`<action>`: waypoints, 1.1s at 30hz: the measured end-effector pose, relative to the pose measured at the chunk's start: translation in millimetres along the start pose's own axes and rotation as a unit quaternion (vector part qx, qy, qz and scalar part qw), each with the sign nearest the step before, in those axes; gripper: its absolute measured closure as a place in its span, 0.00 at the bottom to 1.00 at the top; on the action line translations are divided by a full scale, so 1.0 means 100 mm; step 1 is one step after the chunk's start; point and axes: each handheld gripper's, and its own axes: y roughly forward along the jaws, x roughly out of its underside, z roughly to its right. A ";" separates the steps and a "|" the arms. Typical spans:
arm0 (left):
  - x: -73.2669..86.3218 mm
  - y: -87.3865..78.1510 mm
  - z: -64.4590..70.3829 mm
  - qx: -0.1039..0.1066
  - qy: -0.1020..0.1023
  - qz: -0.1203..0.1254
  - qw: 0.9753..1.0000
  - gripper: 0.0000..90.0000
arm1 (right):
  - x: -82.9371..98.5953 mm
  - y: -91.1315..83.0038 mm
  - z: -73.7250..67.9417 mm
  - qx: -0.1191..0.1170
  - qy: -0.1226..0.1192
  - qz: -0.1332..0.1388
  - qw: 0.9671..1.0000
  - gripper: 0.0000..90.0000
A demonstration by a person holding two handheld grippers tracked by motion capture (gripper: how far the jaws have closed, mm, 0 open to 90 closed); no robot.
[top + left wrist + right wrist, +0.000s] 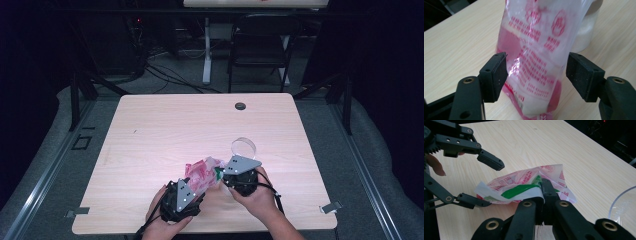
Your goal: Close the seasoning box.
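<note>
The crinkled clear plastic bag (534,62) carried red print and pink patches, with a green-and-white strip at its mouth; the light wooden table (165,130) showed pale grain.

The clear plastic bag with red print (534,57) carries rows of small red characters, too fine to read. At five o'clock on its face, near the bottom edge, stand two lines of red digits, the upper starting "0394"; the rest blurs. Round red emblems sit at twelve o'clock, unreadable.
</note>
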 end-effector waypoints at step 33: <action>-0.13 -0.27 -0.32 0.000 -0.035 0.033 0.999 1.00 | -0.10 -0.18 0.05 -0.025 0.032 0.059 0.997 0.72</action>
